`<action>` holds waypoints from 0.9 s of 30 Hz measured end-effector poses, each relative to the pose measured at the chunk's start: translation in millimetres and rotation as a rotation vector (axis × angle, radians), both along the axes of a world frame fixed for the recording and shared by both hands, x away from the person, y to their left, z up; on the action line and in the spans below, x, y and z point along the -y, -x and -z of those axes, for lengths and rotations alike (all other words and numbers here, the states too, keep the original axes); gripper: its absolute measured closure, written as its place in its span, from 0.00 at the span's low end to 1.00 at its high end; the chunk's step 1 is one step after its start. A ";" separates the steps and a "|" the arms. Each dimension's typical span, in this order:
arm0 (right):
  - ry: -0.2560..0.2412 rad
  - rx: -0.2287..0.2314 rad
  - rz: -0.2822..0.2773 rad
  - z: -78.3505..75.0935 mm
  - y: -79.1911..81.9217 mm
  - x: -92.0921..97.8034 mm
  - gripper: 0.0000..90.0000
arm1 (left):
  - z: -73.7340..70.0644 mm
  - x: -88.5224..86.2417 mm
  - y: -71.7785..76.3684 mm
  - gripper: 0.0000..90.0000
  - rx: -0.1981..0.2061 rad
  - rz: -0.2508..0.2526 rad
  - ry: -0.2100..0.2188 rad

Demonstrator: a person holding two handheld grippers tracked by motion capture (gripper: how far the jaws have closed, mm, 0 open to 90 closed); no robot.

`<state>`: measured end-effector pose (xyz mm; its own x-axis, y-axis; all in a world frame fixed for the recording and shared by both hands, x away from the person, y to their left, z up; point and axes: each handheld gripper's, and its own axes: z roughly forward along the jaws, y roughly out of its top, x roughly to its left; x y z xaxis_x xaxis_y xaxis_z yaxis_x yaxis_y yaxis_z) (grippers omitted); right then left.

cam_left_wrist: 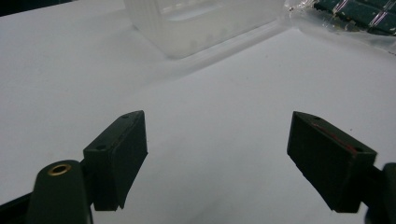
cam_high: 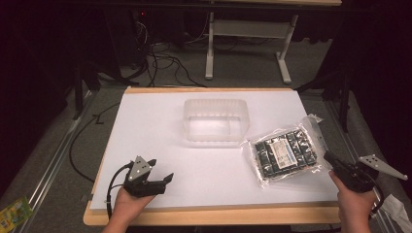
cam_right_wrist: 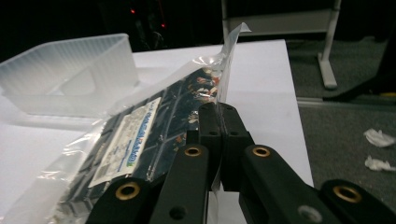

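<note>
So I start with the white table (cam_high: 160, 131), which carries everything: the clear plastic tub (cam_high: 216, 121) sits near the middle toward the far edge, open side up, and the packet (cam_high: 285, 151) of dark blocks in a clear bag lies just to its right, close to the table's right edge and angled. From the right gripper view the packet's near end looks lifted off the surface, its white label (cam_right_wrist: 130, 140) facing up and left.

My right gripper (cam_right_wrist: 219, 140) has its jaws pressed together on the clear film edge of the packet, not on the blocks themselves. My left gripper (cam_high: 155, 180) rests low at the near left of the table, jaws wide apart with nothing between them, well apart from both tub and packet; in its own view the tub is ahead and the packet off to the upper right.

As I judge it, the step is carrying the packet into the tub. A grip on thin film can slip or tear, so I would lift slowly, keep the bag hanging below the jaws, and clear the tub's near wall before lowering. The tub looks light; I would bring the left gripper up to steady its rim if it starts to slide.
</note>
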<state>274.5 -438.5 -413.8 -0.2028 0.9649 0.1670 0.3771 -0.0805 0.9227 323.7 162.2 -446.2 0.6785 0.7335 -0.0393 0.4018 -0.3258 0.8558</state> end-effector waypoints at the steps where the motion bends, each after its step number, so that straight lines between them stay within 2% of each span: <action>1: -0.002 0.012 -0.005 -2.4 1.8 -1.3 1.00 | 0.2 1.3 0.4 0.23 -0.002 0.001 0.005; 2: -0.006 0.032 -0.017 -7.2 5.2 -3.7 1.00 | 0.1 2.5 1.1 0.23 -0.003 0.005 0.003; 10: 0.006 0.101 -0.069 -24.7 12.0 -15.8 1.00 | -2.7 12.4 9.0 0.24 0.023 0.037 -0.006; 13: 0.017 0.146 -0.111 -37.9 17.6 -28.6 1.00 | -3.3 13.8 11.0 0.24 0.032 0.042 -0.010; 15: 0.019 0.152 -0.119 -40.2 18.7 -31.2 1.00 | -3.2 13.8 11.0 0.24 0.031 0.043 -0.010; 19: 0.003 0.208 -0.193 -53.6 26.1 -47.9 1.00 | -2.9 13.4 10.1 0.26 0.018 0.053 -0.002; 22: -0.001 0.222 -0.215 -57.6 28.3 -54.1 1.00 | -3.0 13.6 10.1 0.27 0.018 0.057 0.000; 25: 0.011 0.250 -0.277 -66.9 31.9 -71.3 1.00 | -3.0 14.6 10.2 0.27 0.018 0.060 0.000; 27: 0.016 0.259 -0.293 -69.1 32.5 -76.2 1.00 | -2.9 15.0 10.2 0.27 0.018 0.061 0.000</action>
<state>241.9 -362.3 -344.8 -0.5032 0.8621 0.0598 0.1366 0.0111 0.9906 313.5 147.2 -443.3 0.7225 0.6909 -0.0269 0.3661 -0.3493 0.8625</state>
